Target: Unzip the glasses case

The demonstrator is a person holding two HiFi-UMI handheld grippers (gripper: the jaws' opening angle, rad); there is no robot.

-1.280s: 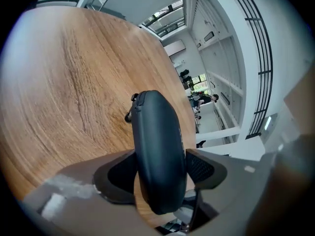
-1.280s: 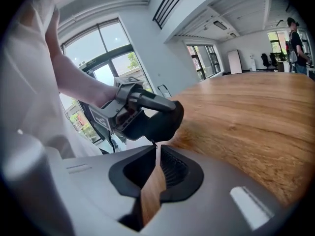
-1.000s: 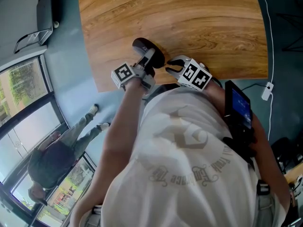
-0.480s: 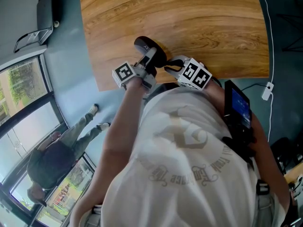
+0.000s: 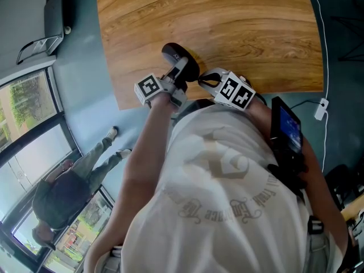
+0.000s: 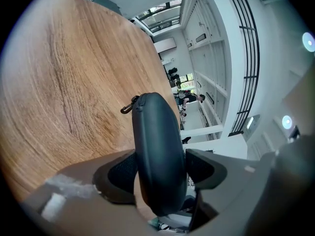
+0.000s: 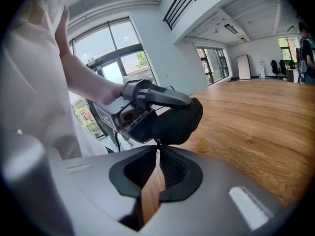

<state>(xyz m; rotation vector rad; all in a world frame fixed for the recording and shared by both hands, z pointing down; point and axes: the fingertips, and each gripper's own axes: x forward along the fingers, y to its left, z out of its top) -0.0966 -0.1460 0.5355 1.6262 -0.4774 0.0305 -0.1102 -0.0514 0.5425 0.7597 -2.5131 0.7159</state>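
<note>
A black oval glasses case (image 5: pixel 177 54) is held above the near edge of the wooden table (image 5: pixel 227 21). My left gripper (image 5: pixel 181 73) is shut on it, its pads pressing both flat sides of the case (image 6: pixel 155 151). A small metal clip (image 6: pixel 128 107) hangs at the case's far end. My right gripper (image 5: pixel 202 81) sits just right of the left one. In the right gripper view its jaws (image 7: pixel 157 150) are nearly together, pinching the thin zipper pull (image 7: pixel 157 144) that hangs under the case (image 7: pixel 177 119). The zip line itself is hidden.
The table's near edge and left corner (image 5: pixel 122 104) lie right below the grippers. A dark device with a lit screen (image 5: pixel 287 128) is strapped at the person's right side. A white cable and plug (image 5: pixel 322 109) hang past the table's right edge. Another person (image 5: pixel 62 192) stands at lower left.
</note>
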